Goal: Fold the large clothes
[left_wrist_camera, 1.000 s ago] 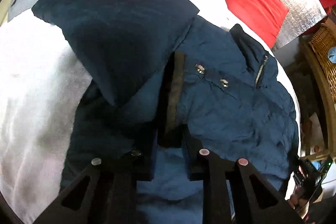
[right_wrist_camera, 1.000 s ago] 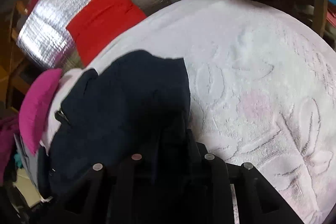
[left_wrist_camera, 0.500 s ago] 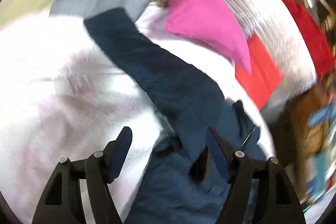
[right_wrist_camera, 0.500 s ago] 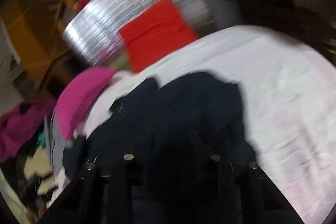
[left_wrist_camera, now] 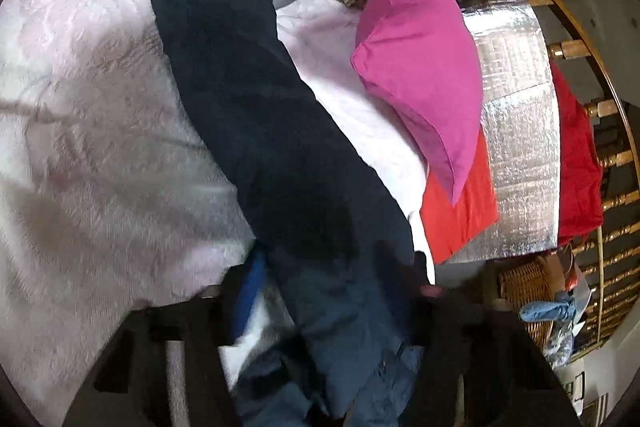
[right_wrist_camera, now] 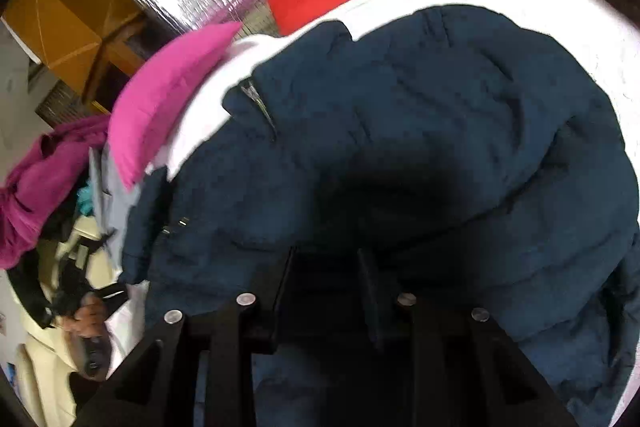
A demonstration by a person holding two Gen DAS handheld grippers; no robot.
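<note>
Sprawling rumpled navy jacket [right_wrist_camera: 440, 131], sleeve outstretched

Both wrist views close above jacket [left_wrist_camera: 288, 147]

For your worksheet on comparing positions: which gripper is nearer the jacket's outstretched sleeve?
Left. The left gripper is closing with the sleeve running between its fingers; the right gripper sits on the jacket's body.

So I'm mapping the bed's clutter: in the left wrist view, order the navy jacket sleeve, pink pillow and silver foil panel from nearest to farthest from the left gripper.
1. Navy jacket sleeve: runs up from between the closing jaws of the left gripper, centre.
2. Pink pillow: to the right, farther up the bed.
3. Silver foil panel: right, behind the pillow.
</note>
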